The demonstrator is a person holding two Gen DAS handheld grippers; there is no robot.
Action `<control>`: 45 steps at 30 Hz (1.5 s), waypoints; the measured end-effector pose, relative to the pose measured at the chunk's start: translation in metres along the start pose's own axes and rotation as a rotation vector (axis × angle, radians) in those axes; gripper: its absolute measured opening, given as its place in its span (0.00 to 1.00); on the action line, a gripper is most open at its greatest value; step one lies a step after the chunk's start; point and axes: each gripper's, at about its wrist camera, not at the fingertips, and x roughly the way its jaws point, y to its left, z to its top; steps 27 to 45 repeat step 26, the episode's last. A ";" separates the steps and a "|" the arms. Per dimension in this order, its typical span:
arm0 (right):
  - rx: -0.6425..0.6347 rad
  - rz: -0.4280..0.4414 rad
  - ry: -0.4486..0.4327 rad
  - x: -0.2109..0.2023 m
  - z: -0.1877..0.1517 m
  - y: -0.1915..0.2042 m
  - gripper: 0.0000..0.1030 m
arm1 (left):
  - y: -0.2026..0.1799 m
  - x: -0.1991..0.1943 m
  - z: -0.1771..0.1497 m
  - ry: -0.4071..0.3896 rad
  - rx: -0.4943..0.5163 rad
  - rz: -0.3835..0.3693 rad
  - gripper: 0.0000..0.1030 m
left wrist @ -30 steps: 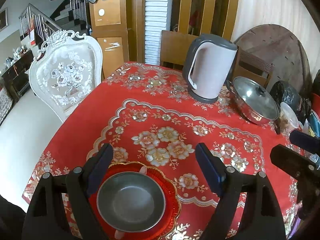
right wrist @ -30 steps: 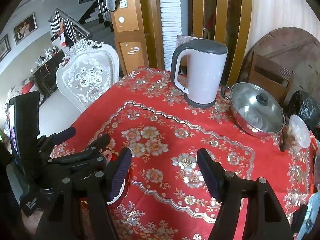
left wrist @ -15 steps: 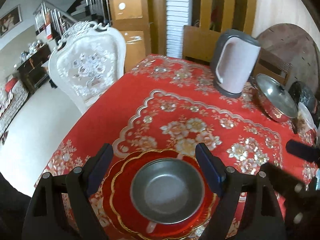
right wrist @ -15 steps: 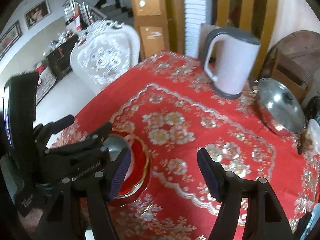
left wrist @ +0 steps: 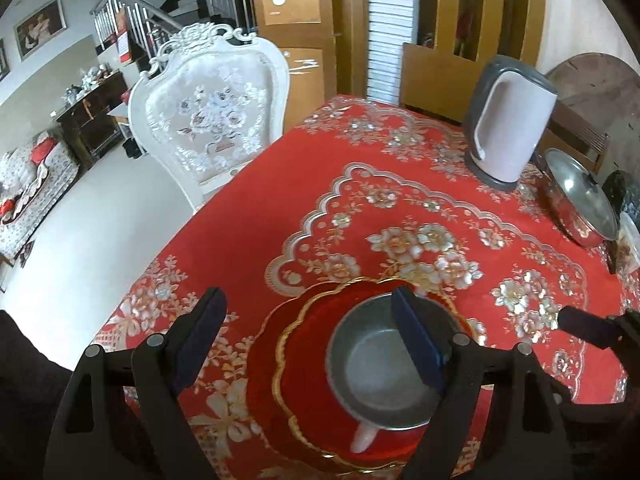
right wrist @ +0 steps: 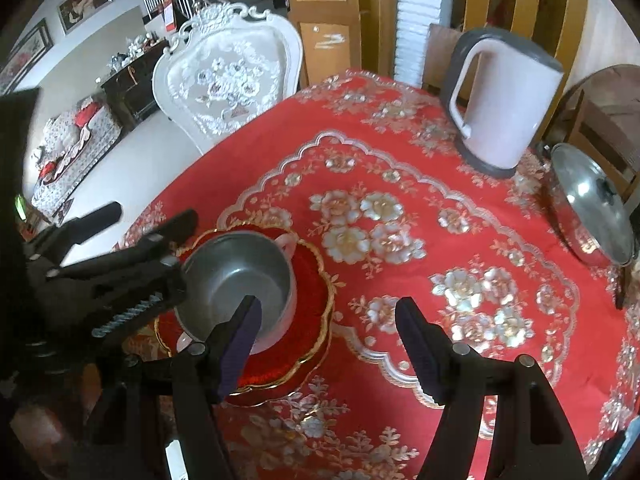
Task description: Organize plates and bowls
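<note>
We see the left gripper spread wide, holding nothing, its right finger over the metal bowl on the red plates at 6 o'clock. Right wrist cam adds: right gripper also wide, empty, w/ bowl & plates at 9 o'clock; kettle at 1.

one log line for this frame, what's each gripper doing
left hand-held gripper: open, over plates | right hand-held gripper: open, empty | bowl: on red plates | kettle, pot: untouched
</note>
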 end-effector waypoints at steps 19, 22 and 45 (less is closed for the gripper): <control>-0.023 0.012 -0.002 0.000 -0.002 0.013 0.72 | 0.010 -0.001 -0.006 0.000 -0.013 -0.004 0.82; -0.001 0.010 -0.006 -0.003 -0.005 0.005 0.72 | 0.005 -0.003 -0.006 -0.017 -0.004 -0.013 0.82; 0.033 0.002 -0.009 -0.009 -0.011 -0.010 0.72 | -0.005 -0.005 -0.005 -0.016 0.016 -0.021 0.82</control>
